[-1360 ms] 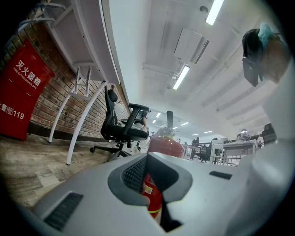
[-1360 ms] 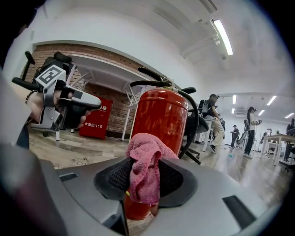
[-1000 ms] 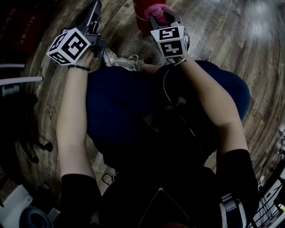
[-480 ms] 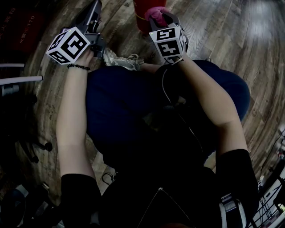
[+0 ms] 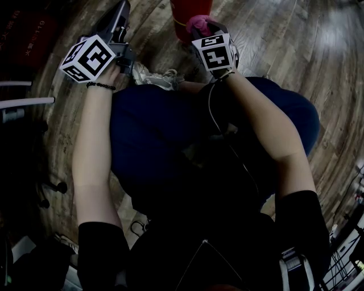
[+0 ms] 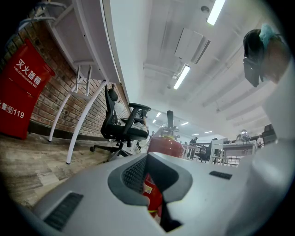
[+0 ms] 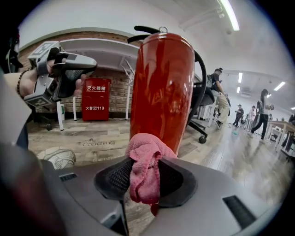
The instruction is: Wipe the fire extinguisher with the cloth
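Observation:
A red fire extinguisher [image 7: 161, 83] stands upright on the wooden floor, close in front of my right gripper [image 7: 143, 184]. That gripper is shut on a pink cloth [image 7: 144, 170], which bunches up between the pads and lies against the cylinder's lower part. From above, the cloth [image 5: 197, 24] sits against the extinguisher [image 5: 190, 14] at the frame's top edge. My left gripper [image 6: 154, 184] is shut with nothing in it, held off to the left of the extinguisher [image 6: 163, 145]. From the right gripper view the left gripper [image 7: 69, 69] hangs in the air at the left.
A red fire box [image 7: 94, 99] leans at the brick wall under a white desk [image 6: 87, 69]. A black office chair [image 6: 122, 124] stands behind the extinguisher. The person's shoe [image 5: 159, 77] rests on the floor between the grippers. People walk at the far right [image 7: 262, 115].
My right gripper has turned a little and slid the pink cloth down and left along the extinguisher. The left gripper has stayed where it was.

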Action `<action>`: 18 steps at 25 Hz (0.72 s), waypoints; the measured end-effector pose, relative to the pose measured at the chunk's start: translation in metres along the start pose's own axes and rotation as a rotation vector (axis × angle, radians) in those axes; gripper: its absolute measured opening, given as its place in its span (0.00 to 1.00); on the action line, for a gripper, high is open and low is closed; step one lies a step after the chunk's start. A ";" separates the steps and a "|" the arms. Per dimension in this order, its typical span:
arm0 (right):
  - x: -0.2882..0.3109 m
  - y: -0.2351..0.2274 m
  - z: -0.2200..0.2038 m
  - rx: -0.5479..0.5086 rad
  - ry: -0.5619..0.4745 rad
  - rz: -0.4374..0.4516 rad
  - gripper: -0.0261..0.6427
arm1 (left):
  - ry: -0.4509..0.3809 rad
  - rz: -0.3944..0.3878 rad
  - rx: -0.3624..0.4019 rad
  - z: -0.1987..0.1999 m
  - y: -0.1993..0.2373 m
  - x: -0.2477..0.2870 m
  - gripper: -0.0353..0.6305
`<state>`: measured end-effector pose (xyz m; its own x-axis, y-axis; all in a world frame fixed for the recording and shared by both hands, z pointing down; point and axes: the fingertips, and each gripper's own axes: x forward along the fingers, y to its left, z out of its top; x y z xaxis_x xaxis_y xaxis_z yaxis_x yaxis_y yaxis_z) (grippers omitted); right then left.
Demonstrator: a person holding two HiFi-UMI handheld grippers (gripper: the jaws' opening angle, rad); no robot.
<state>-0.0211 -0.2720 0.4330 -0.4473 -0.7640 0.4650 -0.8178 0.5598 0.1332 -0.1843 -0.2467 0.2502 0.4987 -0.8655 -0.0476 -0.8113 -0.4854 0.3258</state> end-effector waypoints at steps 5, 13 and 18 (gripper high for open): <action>0.011 0.000 -0.018 0.094 0.045 0.042 0.25 | 0.000 -0.001 -0.003 -0.001 0.001 0.000 0.08; 0.025 0.004 -0.045 0.172 0.143 0.103 0.25 | 0.001 0.000 -0.003 -0.002 0.001 0.000 0.08; 0.029 0.004 -0.050 0.142 0.150 0.088 0.25 | 0.005 -0.004 0.000 -0.002 0.000 0.001 0.08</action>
<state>-0.0190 -0.2762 0.4904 -0.4688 -0.6523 0.5956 -0.8255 0.5634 -0.0328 -0.1838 -0.2475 0.2520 0.5036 -0.8628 -0.0447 -0.8091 -0.4892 0.3257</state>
